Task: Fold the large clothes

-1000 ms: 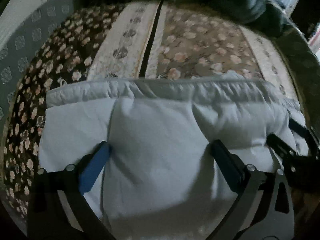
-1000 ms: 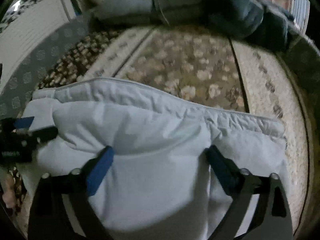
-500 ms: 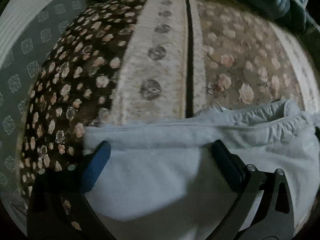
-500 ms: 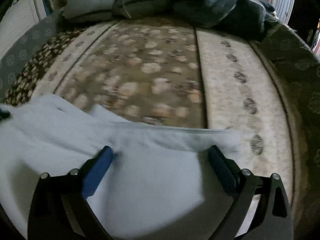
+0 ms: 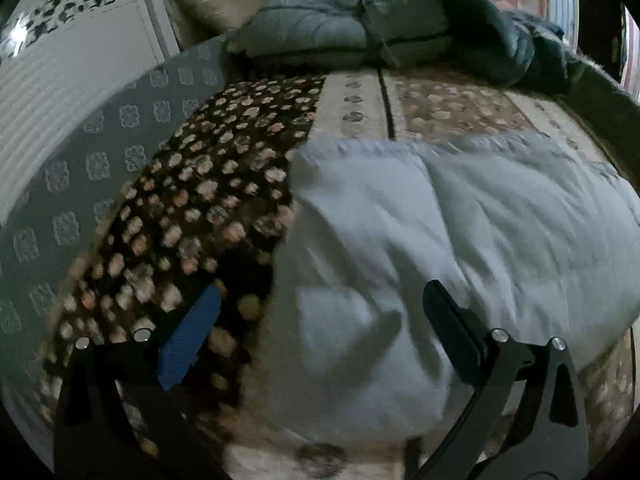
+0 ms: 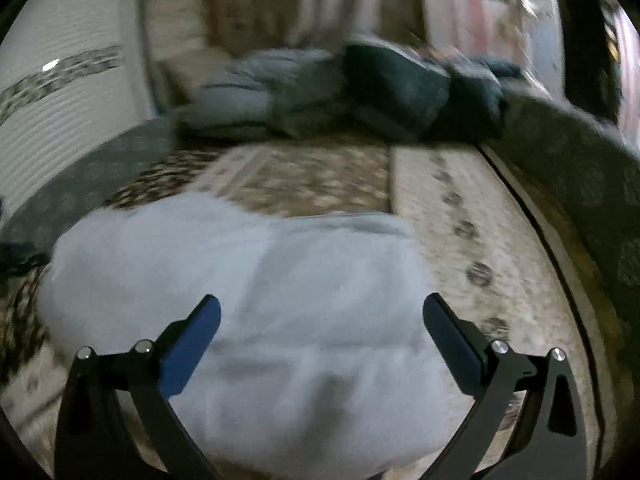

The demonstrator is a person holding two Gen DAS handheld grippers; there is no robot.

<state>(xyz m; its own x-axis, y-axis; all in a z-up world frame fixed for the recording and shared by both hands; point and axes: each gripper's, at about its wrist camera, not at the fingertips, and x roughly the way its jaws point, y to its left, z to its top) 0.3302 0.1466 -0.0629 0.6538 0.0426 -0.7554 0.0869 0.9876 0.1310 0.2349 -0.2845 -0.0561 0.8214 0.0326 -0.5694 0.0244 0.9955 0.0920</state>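
A pale blue-white garment (image 5: 460, 232) lies folded in a thick bundle on a floral bedspread (image 5: 208, 184). In the left wrist view my left gripper (image 5: 320, 312) hovers open above the garment's left edge, with nothing between its fingers. The same garment (image 6: 248, 280) fills the lower middle of the blurred right wrist view. There my right gripper (image 6: 320, 316) is open and raised above the cloth, holding nothing. The left gripper's dark tip shows at the far left edge of the right wrist view.
Folded grey and dark quilts (image 5: 360, 28) are stacked at the far end of the bed, with a dark green bundle (image 6: 432, 92) to their right. A white ribbed panel (image 5: 60, 72) stands at the left. A dark upholstered edge (image 6: 580, 168) runs along the right.
Both grippers have pulled back and lifted away from the garment. More of the folded bundle and the far end of the bed has come into view. Both stay open.
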